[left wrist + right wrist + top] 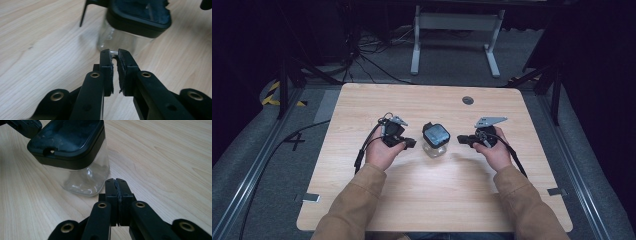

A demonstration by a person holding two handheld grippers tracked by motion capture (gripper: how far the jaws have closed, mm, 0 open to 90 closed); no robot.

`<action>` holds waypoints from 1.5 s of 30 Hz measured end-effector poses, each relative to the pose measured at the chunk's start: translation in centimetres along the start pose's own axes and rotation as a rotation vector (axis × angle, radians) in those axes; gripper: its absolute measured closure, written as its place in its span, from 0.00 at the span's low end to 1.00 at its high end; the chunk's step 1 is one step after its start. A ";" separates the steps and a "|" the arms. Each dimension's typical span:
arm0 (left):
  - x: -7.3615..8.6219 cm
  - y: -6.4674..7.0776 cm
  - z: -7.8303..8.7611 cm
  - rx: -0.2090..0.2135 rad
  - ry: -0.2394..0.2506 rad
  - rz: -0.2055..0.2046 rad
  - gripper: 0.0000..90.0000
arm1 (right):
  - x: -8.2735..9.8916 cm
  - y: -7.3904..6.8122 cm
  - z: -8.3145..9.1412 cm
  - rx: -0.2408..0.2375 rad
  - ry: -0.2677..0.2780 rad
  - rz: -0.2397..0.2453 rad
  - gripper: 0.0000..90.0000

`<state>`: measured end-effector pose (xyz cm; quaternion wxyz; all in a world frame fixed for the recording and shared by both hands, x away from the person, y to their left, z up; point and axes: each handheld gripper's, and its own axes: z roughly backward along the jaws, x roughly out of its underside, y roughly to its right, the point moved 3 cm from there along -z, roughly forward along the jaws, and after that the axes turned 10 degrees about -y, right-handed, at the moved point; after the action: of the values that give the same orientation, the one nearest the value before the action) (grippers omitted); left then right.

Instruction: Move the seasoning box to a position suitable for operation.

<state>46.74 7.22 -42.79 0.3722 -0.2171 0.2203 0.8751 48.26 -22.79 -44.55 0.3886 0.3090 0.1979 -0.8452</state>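
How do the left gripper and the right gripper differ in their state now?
The left gripper has a thin gap between its jaws; the right gripper has its jaws pressed together. The left pads look frayed; the right pads look neater. Both are black, hold nothing, and point at the clear jar with its dark lid.

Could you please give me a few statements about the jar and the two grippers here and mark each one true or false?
1. The clear jar wears a black lid. True.
2. The jar lies on its side. False: it stands upright on the wooden table.
3. The right gripper is shut and holds nothing. True.
4. The left gripper clamps the jar's lid. False: its jaws are nearly shut just short of the jar's glass wall.
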 end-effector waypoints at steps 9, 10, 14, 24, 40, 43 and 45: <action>0.9 -1.0 1.5 -0.027 0.021 0.038 0.89 | -1.5 -0.9 -2.5 -0.017 -0.019 0.048 1.00; 1.0 -1.2 1.6 -0.030 0.022 0.036 0.89 | -1.5 -0.9 -2.5 -0.022 -0.019 0.047 1.00; 1.2 -1.4 1.7 -0.030 0.018 0.050 0.89 | -1.4 -1.2 -2.5 -0.032 -0.029 0.058 1.00; 1.5 -2.1 2.3 -0.047 0.034 0.066 0.88 | -1.2 -3.7 -2.5 -0.071 -0.066 0.114 1.00; 1.9 -2.6 3.0 -0.041 0.048 0.081 0.87 | -1.3 -5.1 -2.4 -0.103 -0.070 0.140 1.00; 1.9 -2.7 3.4 -0.032 0.044 0.066 0.85 | -1.5 -4.7 -1.2 -0.091 -0.057 0.136 1.00; 2.0 -2.6 3.8 -0.023 0.048 0.066 0.84 | -1.7 -4.4 -0.4 -0.085 -0.043 0.134 1.00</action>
<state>46.66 12.02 -41.41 0.3351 -0.2347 0.2259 0.8841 45.84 -18.88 -43.26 0.4611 0.2864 0.2040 -0.8147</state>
